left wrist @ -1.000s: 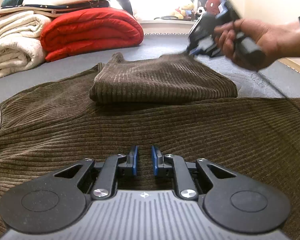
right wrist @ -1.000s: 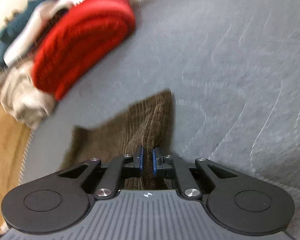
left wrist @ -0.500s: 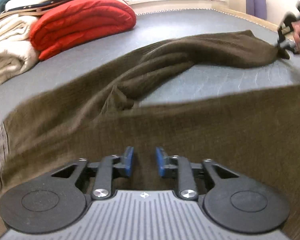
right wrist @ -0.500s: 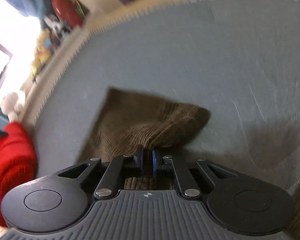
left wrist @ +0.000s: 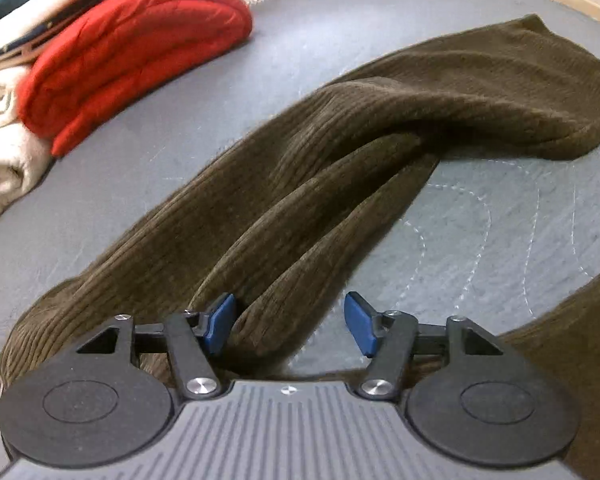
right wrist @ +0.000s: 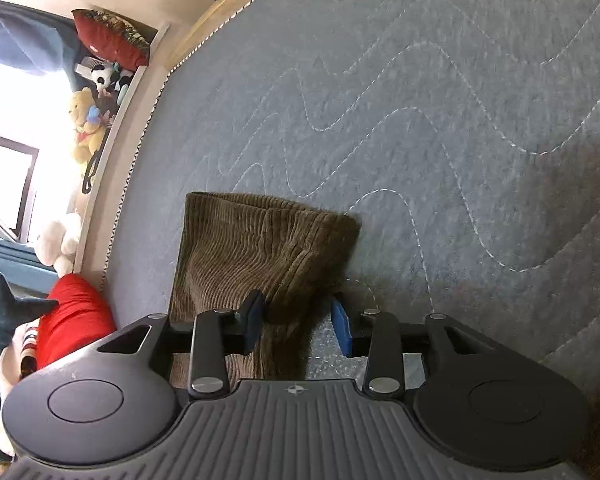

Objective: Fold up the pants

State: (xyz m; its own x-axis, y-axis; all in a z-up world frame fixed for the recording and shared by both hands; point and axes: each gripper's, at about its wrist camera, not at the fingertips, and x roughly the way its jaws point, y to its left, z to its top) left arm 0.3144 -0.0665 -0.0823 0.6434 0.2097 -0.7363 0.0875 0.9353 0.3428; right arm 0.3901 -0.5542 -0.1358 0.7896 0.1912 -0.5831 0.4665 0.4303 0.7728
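Note:
The brown corduroy pants (left wrist: 340,152) lie on the grey quilted mattress (left wrist: 500,220), one leg stretched out and twisted toward the far right. My left gripper (left wrist: 290,322) is open, its jaws wide apart, with folds of the leg lying between them near the crotch. In the right wrist view the leg's hem end (right wrist: 260,240) lies flat on the mattress. My right gripper (right wrist: 298,326) is open, its jaws on either side of a ridge of the leg's fabric. A second part of the pants (left wrist: 572,332) shows at the lower right.
A folded red blanket (left wrist: 132,52) and cream blankets (left wrist: 0,140) are stacked at the mattress's far left. A window sill with plush toys (right wrist: 88,124) and a wooden bed edge (right wrist: 228,12) border the mattress. A dark plush shark tail (right wrist: 8,312) shows at the left.
The right gripper pulled the folded leg out straight toward the right, laid its end down and opened. The left gripper also opened, from nearly shut to wide.

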